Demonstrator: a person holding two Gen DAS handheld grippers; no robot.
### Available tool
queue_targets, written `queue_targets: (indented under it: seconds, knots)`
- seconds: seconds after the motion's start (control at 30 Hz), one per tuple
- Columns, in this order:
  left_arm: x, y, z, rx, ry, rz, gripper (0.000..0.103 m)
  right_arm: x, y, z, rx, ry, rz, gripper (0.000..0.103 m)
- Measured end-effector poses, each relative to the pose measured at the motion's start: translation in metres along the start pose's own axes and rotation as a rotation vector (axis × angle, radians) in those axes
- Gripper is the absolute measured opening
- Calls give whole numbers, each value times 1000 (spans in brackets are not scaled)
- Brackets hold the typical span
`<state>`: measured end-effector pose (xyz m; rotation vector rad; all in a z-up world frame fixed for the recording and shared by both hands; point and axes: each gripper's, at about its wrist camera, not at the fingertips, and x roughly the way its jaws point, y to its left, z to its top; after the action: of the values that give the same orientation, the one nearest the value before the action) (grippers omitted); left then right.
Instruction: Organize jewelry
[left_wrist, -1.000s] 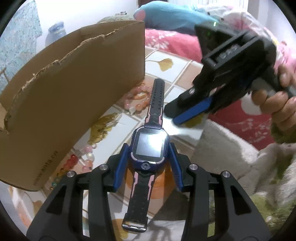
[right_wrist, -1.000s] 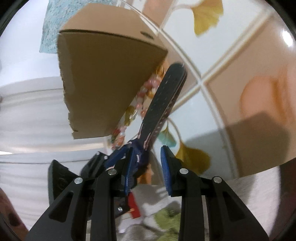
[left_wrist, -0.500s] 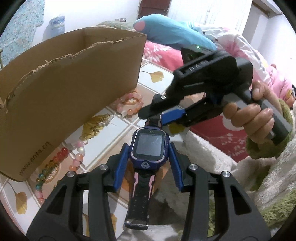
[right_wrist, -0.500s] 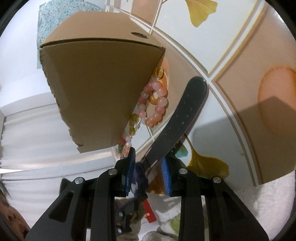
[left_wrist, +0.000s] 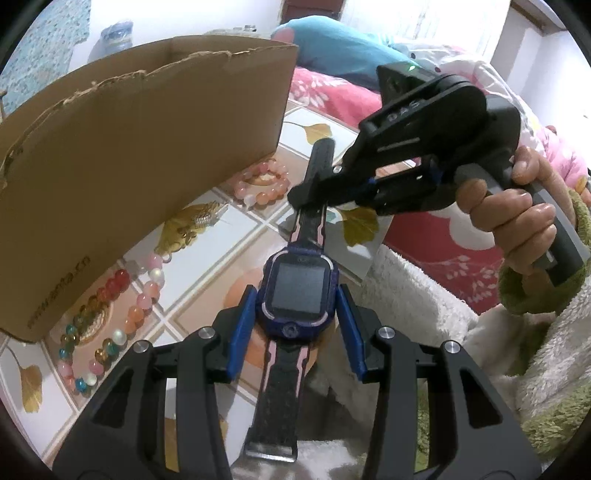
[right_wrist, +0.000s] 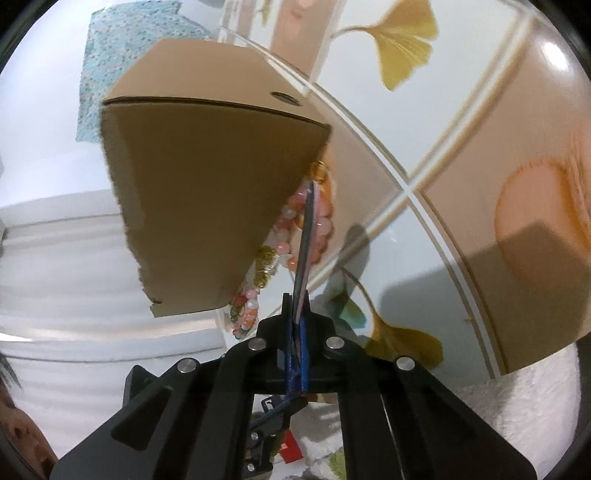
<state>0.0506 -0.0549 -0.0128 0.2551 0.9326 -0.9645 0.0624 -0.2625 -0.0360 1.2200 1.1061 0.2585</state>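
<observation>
Left-wrist view showed the watch (left_wrist: 298, 291) clamped by its blue case between the pads of the left gripper (left_wrist: 297, 326), its screen facing up and its buckle end hanging back toward the camera. Ahead of that gripper the far strap (left_wrist: 314, 206) ran forward to the right gripper (left_wrist: 314, 192), whose jaws had just been closing and were now pinched together on the strap; in the right-wrist view the strap (right_wrist: 306, 236) stood edge-on between the blue pads (right_wrist: 295, 354). The right gripper's black body bore the letters "DAS". Left of the strap stood a cardboard box (left_wrist: 140, 155) with a torn top edge and print ending in ".cn". Beaded bracelets (left_wrist: 264, 182) lay along its foot on the leaf-patterned tabletop (left_wrist: 221, 236), leaving only a narrow lane beside the strap.
</observation>
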Motion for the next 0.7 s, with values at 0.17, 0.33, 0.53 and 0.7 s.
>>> queue_targets:
  seconds: [0.17,0.33,0.53,0.7]
  knots:
    - [-7,1,-8,-27,9,31,42,-12,9,6,-51,-44,-20,4]
    - [-15,-2,-18,-35,40,92,40,-20,13,10,-68,-66,-15,4]
    - [-18,-12,-23,3,88,152,33,-22,9,9,-65,-67,-17,4]
    - [-19,-22,-29,62,107,210,24,-18,6,7,-50,-68,-22,4]
